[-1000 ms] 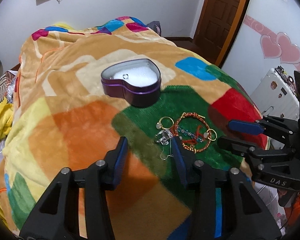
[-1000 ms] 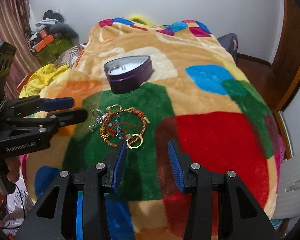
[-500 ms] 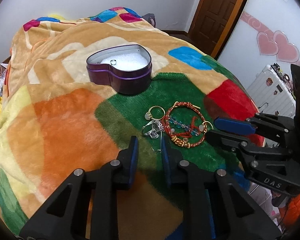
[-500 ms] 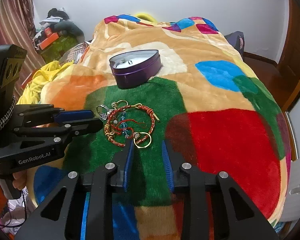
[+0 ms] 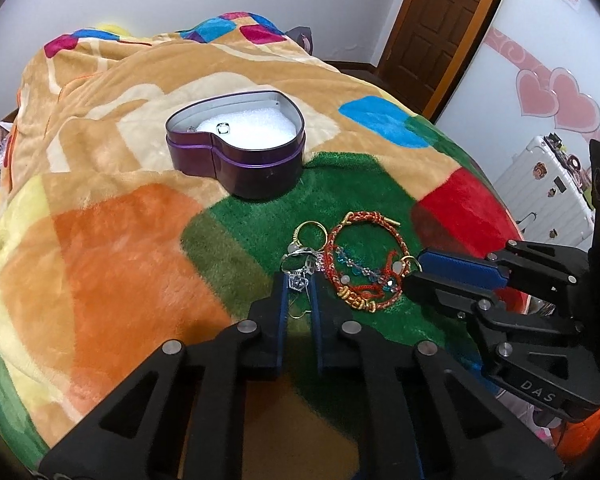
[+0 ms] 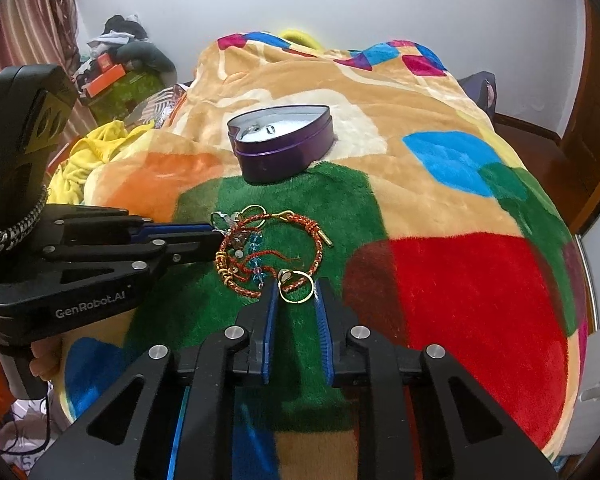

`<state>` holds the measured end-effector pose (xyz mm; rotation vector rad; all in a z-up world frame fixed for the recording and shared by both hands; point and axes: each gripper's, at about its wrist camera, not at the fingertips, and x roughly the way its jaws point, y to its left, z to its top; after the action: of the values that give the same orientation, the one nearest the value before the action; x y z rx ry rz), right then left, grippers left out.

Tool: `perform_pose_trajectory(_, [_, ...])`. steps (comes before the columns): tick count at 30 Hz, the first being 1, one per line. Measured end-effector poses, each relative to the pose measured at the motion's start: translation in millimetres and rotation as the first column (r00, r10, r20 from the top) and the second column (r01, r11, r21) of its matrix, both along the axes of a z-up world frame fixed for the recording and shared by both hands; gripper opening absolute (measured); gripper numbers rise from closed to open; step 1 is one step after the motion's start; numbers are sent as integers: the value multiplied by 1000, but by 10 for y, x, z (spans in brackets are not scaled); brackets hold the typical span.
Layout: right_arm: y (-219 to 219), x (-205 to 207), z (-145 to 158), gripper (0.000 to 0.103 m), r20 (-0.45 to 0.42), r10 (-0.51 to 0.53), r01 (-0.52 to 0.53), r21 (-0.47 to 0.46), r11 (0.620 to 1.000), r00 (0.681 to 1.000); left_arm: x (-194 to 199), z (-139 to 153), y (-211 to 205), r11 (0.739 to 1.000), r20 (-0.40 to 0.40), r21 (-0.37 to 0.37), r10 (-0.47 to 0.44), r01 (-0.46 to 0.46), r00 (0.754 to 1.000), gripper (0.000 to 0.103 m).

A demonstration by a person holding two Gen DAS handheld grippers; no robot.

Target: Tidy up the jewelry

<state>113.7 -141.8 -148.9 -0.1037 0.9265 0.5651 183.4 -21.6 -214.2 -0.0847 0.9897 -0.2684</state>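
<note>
A pile of jewelry lies on the green patch of the blanket: a red braided bracelet [image 5: 364, 256], a silver earring [image 5: 298, 276] and a gold ring [image 6: 298, 288]. A purple heart-shaped tin [image 5: 236, 152] with white foam and a ring inside stands behind it, and shows in the right wrist view [image 6: 282, 148]. My left gripper [image 5: 299, 280] has its jaws narrowly apart around the silver earring. My right gripper [image 6: 295, 286] has its jaws narrowly apart around the gold ring.
The colourful blanket [image 5: 120, 248] covers a bed. A white suitcase [image 5: 548, 184] and a brown door [image 5: 440, 20] are to the right. Clothes and boxes [image 6: 116, 76] pile up at the bed's left side.
Both grippers moved forward and down to the jewelry pile and narrowed their jaws from wide open to a small gap around the earring and the gold ring.
</note>
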Motion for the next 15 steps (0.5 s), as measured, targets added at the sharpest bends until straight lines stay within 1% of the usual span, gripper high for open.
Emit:
perform_pose_trajectory(9, [-65,-32,74,16,17,-18,18,16,1000,1000,-110,100,21,1000,27,11,15,-15,1000,9])
perform_pose_trajectory(15, [-126,-40,203,16,43,-45,44,24,999,998,-180,273,79,999,73,18,29,-31,997,9])
